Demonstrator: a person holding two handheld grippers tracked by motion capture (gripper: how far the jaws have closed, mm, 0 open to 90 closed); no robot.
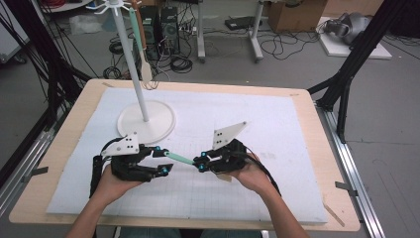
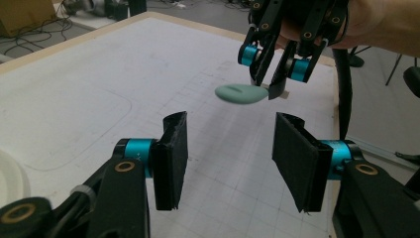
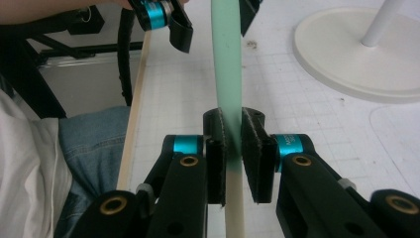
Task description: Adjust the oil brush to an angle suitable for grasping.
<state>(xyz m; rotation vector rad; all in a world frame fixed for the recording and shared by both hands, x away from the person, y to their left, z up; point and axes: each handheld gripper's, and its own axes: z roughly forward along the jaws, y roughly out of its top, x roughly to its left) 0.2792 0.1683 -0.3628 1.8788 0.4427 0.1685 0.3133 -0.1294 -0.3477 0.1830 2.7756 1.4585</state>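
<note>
The person's forearms come in from the near edge of the table, each hand carrying a gripper. The right gripper (image 3: 232, 163) is clamped on a mint-green spatula (image 3: 227, 64) where its green part meets a pale handle, and holds it off the white mat (image 1: 277, 119), its green end reaching toward the left gripper (image 1: 165, 161). That one grasps nothing: its pads (image 2: 171, 158) stand apart on either side of the green end (image 2: 241, 93), not touching it. Farther back, a white stand (image 1: 146, 121) rests on the mat with two more utensils (image 1: 142, 49) hanging from its top.
</note>
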